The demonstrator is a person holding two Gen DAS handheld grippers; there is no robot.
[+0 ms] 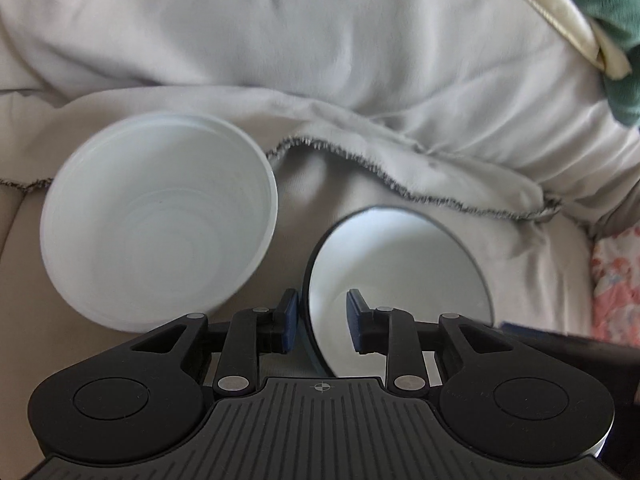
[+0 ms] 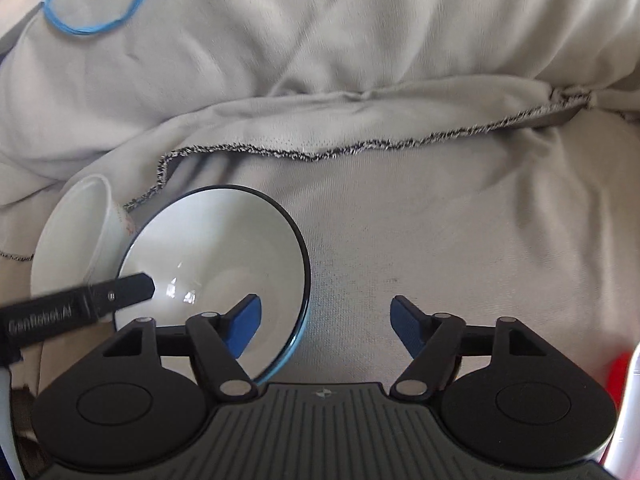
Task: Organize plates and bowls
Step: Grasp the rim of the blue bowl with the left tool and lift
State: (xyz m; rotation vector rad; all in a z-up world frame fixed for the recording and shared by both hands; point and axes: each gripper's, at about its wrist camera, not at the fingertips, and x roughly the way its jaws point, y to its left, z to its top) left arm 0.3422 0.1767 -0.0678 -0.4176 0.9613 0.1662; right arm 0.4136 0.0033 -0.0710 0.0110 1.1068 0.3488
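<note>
A white plastic bowl (image 1: 160, 224) lies on the beige cloth at the left. A white ceramic bowl with a dark rim (image 1: 400, 280) sits to its right. My left gripper (image 1: 322, 320) straddles that bowl's near-left rim, one pad outside and one inside, with a gap on both sides. In the right wrist view the dark-rimmed bowl (image 2: 216, 264) sits at lower left with the plastic bowl (image 2: 76, 236) behind it. My right gripper (image 2: 326, 320) is wide open; its left pad overlaps the bowl, its right pad is over bare cloth.
Rumpled beige fabric with a dark stitched hem (image 2: 320, 154) covers the surface. A blue band (image 2: 96, 20) lies at the far left. A green cloth (image 1: 608, 20) and a floral fabric (image 1: 616, 280) are at the right. The left gripper's finger (image 2: 120, 292) crosses the bowl.
</note>
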